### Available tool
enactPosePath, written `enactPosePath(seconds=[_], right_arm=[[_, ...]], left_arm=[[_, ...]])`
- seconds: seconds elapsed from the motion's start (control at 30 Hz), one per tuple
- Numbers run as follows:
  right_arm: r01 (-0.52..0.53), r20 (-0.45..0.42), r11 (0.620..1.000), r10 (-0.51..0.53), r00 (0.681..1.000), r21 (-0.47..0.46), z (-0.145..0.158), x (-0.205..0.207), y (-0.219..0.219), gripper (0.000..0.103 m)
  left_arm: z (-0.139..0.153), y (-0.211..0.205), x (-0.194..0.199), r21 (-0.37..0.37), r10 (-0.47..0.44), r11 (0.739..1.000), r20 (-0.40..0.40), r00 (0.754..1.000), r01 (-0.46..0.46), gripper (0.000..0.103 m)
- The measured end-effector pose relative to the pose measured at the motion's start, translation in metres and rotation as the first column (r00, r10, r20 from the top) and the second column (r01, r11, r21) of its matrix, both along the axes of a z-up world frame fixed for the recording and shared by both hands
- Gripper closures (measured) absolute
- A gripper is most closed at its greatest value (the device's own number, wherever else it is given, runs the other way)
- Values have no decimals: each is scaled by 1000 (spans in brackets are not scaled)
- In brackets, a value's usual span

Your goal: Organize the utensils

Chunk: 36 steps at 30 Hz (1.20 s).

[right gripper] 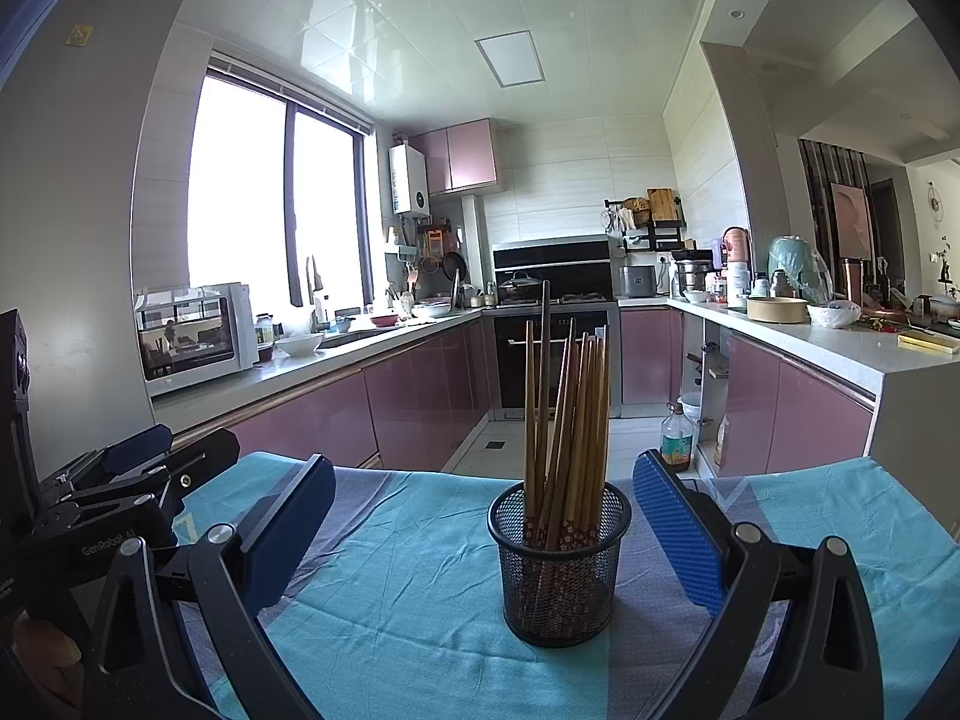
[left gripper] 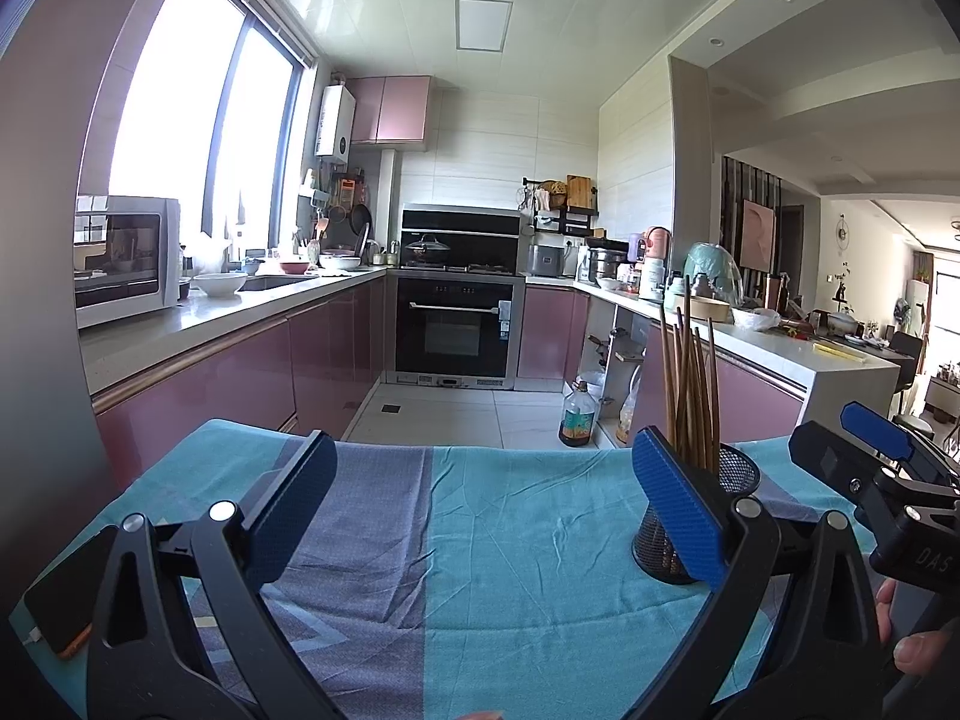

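Observation:
A black mesh holder [right gripper: 559, 564] stands upright on a table with a blue and grey cloth [right gripper: 408, 588]. Several wooden chopsticks [right gripper: 564, 420] stand in it, leaning against the rim. My right gripper [right gripper: 480, 525] is open and empty, its blue pads on either side of the holder and apart from it. In the left wrist view the holder [left gripper: 738, 474] stands behind the right pad with the chopsticks [left gripper: 690, 390] above it. My left gripper [left gripper: 483, 504] is open and empty over bare cloth [left gripper: 492, 540]. The other gripper [left gripper: 876, 450] shows at the right edge.
A phone [left gripper: 60, 594] lies on the cloth at the left gripper's left. Beyond the table's far edge is the kitchen floor with an oil bottle [right gripper: 677, 438]. Counters with pink cabinets run along both sides, with a microwave [right gripper: 192, 336] on the left and an oven [left gripper: 456, 330] at the back.

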State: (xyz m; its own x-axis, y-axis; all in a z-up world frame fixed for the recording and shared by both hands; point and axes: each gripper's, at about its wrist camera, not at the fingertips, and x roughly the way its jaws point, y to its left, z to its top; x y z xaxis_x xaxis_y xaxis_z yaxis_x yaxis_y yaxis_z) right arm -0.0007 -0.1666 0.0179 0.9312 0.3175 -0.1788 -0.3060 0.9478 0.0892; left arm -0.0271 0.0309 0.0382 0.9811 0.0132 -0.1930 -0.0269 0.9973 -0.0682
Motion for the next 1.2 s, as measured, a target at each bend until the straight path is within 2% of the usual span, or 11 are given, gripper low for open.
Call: enactPosePath(seconds=[0.8, 1.0, 1.2], right_arm=[[2, -4, 1000, -2, 1000, -3, 1, 0, -1, 7], [3, -5, 1000, -3, 1000, -6, 1, 0, -1, 7], [24, -35, 999, -25, 999, -30, -3, 5, -10, 7]], left_arm=[[-1, -1, 0, 0, -2, 1000, -5, 1000, 2, 6], [-6, -3, -2, 21, -5, 1000, -7, 1000, 5, 6], [-14, 3, 2, 8, -11, 1000, -68, 998, 11, 6]])
